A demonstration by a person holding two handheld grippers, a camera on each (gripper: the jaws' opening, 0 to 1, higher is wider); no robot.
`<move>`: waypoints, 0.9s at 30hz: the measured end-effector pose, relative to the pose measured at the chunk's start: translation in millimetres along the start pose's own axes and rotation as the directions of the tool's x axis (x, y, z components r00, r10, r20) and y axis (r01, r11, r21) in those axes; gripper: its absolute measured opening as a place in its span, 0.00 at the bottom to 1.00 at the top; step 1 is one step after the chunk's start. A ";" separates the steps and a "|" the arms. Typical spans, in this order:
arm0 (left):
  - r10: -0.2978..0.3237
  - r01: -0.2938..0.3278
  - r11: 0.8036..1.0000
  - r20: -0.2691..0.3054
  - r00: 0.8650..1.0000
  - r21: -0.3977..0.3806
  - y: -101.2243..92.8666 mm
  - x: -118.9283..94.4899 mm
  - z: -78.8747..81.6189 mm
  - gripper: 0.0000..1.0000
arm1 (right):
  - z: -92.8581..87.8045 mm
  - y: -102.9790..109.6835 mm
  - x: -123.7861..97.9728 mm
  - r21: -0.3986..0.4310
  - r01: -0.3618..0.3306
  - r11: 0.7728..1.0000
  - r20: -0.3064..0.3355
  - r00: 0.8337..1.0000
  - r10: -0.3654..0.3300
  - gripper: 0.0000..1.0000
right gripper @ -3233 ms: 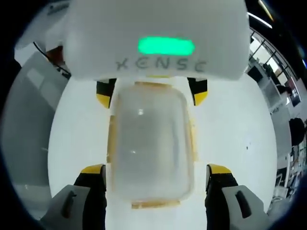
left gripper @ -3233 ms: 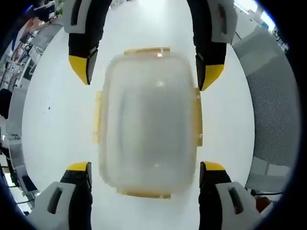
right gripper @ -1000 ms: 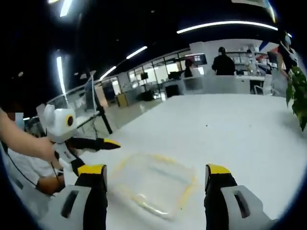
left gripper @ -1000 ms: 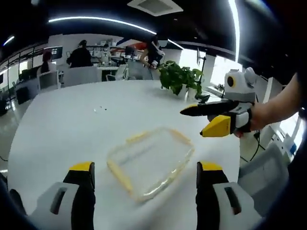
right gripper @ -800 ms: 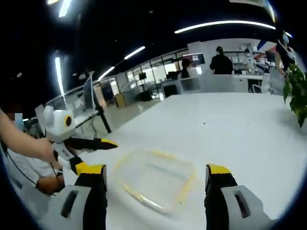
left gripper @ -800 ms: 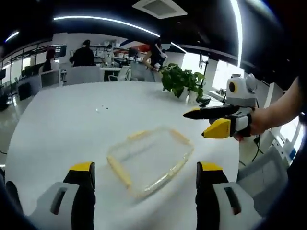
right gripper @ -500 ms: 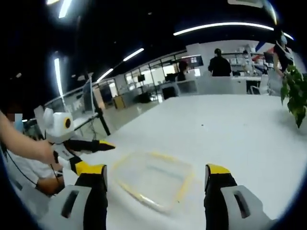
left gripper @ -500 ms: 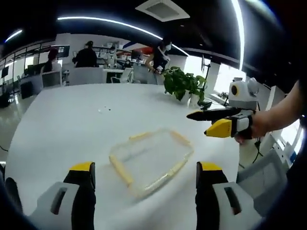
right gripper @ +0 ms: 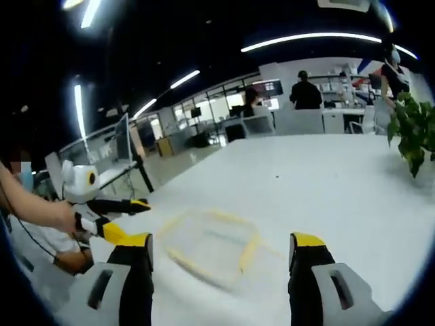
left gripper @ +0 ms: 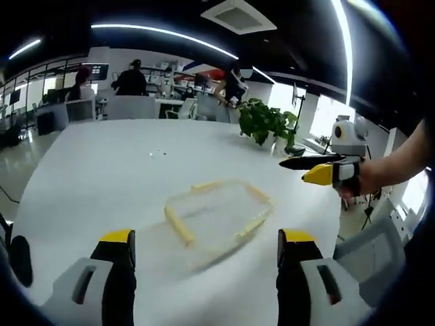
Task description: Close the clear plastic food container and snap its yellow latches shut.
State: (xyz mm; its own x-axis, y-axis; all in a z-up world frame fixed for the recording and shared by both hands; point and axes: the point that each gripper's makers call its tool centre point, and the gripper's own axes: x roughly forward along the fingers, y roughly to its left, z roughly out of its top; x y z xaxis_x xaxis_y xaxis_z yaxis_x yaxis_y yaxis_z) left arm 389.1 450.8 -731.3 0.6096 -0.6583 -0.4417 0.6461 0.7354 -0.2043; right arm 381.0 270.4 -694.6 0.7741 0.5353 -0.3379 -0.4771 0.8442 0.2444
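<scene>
Open-plan office all around, desks and a few people standing way at the back, ceiling light strips overhead. I'm at a big white table with basically one thing on it.

That thing is the clear plastic food container, lying flat out in the middle of the tabletop, lid on top as far as I can tell, with its yellow latches running along the edges. From the right gripper view the same container sits just ahead of my jaws. The latches look folded down against the sides, so my guess is the snapping part is done or nearly so, but it's blurry enough that I can't swear every one has clicked.

A potted plant stands near the far right edge of the table, well clear of the container.

My left gripper is held up and back from the container, jaws spread wide, gripping nothing. My right gripper is the same deal: wide open, empty, hovering off the table. Both are off to opposite sides, which reads to me like giving the box space to check it.
</scene>
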 end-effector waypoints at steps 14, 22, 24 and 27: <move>0.061 -0.057 0.994 0.033 0.998 -0.095 2.3 -31.3 -20.1 0.85 | -14.3 1.8 -32.5 0.031 0.026 0.999 0.016 1.000 -0.027 0.82; 0.071 -0.062 0.988 0.061 0.996 -0.141 -4.4 -46.2 -25.4 0.84 | -17.5 11.4 -48.7 0.031 0.015 0.999 0.031 0.999 -0.016 0.81; 0.073 -0.062 0.985 0.065 0.995 -0.158 -6.3 -51.0 -28.3 0.84 | -19.1 15.1 -55.2 0.037 0.008 0.999 0.033 0.999 -0.009 0.81; 0.084 -0.069 0.981 0.077 0.994 -0.180 -7.9 -58.1 -32.1 0.84 | -23.0 15.5 -63.5 0.037 0.011 0.999 0.031 0.999 -0.013 0.81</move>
State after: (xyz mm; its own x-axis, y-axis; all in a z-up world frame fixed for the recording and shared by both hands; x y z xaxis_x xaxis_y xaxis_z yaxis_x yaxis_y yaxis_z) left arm 333.9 488.4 -732.1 0.6948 -0.6049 -0.3890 0.5094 0.7957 -0.3276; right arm 314.9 250.1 -690.3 0.7927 0.5235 -0.3123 -0.4524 0.8486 0.2742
